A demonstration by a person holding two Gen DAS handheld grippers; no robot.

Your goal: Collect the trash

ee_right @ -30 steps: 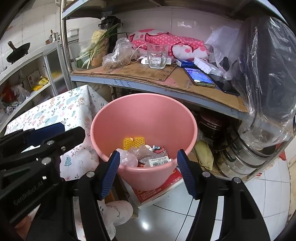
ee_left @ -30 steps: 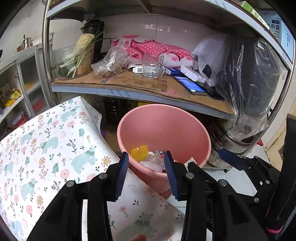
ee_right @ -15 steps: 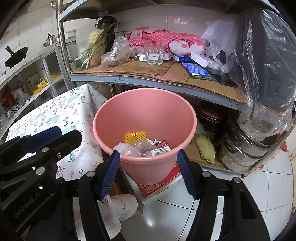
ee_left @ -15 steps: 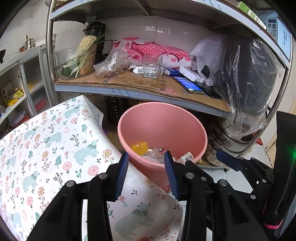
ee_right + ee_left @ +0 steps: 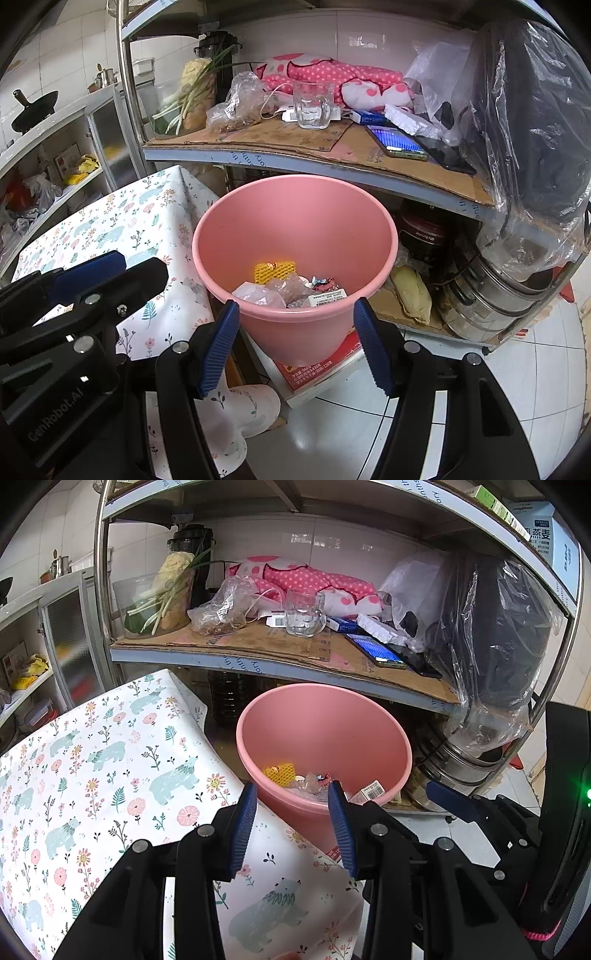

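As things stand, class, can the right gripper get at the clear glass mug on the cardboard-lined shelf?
Probably yes: the right gripper is open and empty, the clear glass mug stands unblocked near the shelf front, beyond the round pink plastic bin.

A pink bin (image 5: 295,221) is seen beside a floral-clothed table (image 5: 122,225), under a cluttered shelf (image 5: 295,155). Trash (image 5: 291,286) lies in the bin. The right gripper (image 5: 297,317) is held open and empty, the left gripper (image 5: 107,273) at lower left.

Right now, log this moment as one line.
left tongs: open, empty | right tongs: open, empty | pink bin: holds wrappers and yellow foam net | floral tablecloth: no trash seen
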